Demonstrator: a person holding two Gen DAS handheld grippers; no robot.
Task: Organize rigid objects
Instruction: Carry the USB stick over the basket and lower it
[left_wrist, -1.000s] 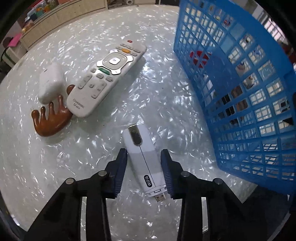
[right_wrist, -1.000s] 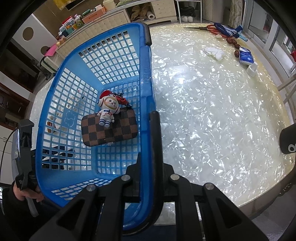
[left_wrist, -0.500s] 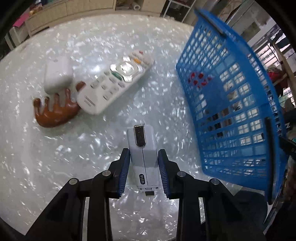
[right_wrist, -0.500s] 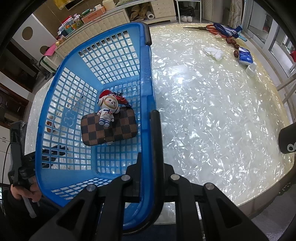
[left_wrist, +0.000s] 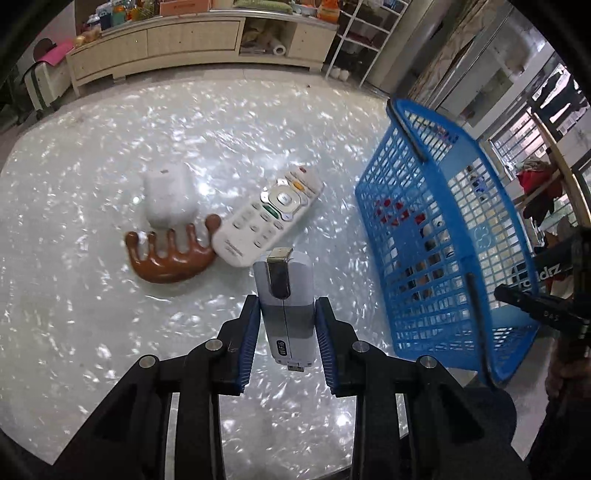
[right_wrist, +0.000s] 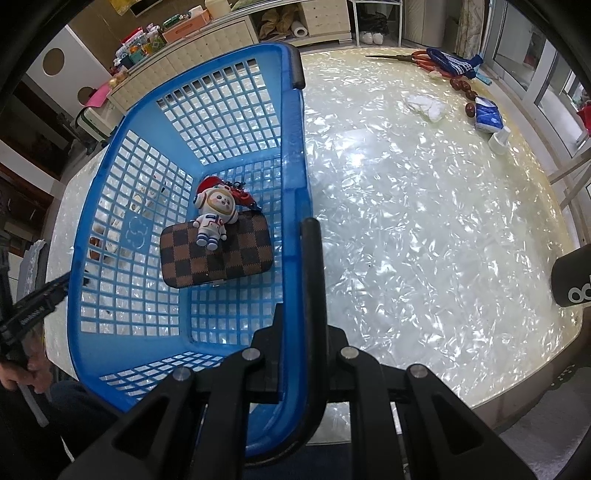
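My left gripper (left_wrist: 284, 325) is shut on a white WiFi dongle (left_wrist: 286, 295), held off the pearly table with its metal clip end pointing away. Beyond it lie a white remote (left_wrist: 267, 223), a brown wooden comb (left_wrist: 171, 256) and a white charger block (left_wrist: 168, 197). The blue basket (left_wrist: 439, 229) stands to the right of them. My right gripper (right_wrist: 299, 343) is shut on the basket's rim (right_wrist: 295, 229) at its near right side. Inside the basket (right_wrist: 122, 206) lie a brown checkered case (right_wrist: 218, 254) and an astronaut figure (right_wrist: 214, 218).
Red scissors (right_wrist: 417, 59), a white cloth (right_wrist: 424, 105), a blue packet (right_wrist: 487, 116) and a small white bottle (right_wrist: 498, 140) sit at the table's far right. A low cabinet (left_wrist: 177, 40) stands beyond the table. The table edge runs close below both grippers.
My left gripper closed on the dongle and lifted it off the table, tilting to show more of the room and basket. The right gripper and basket stayed put.
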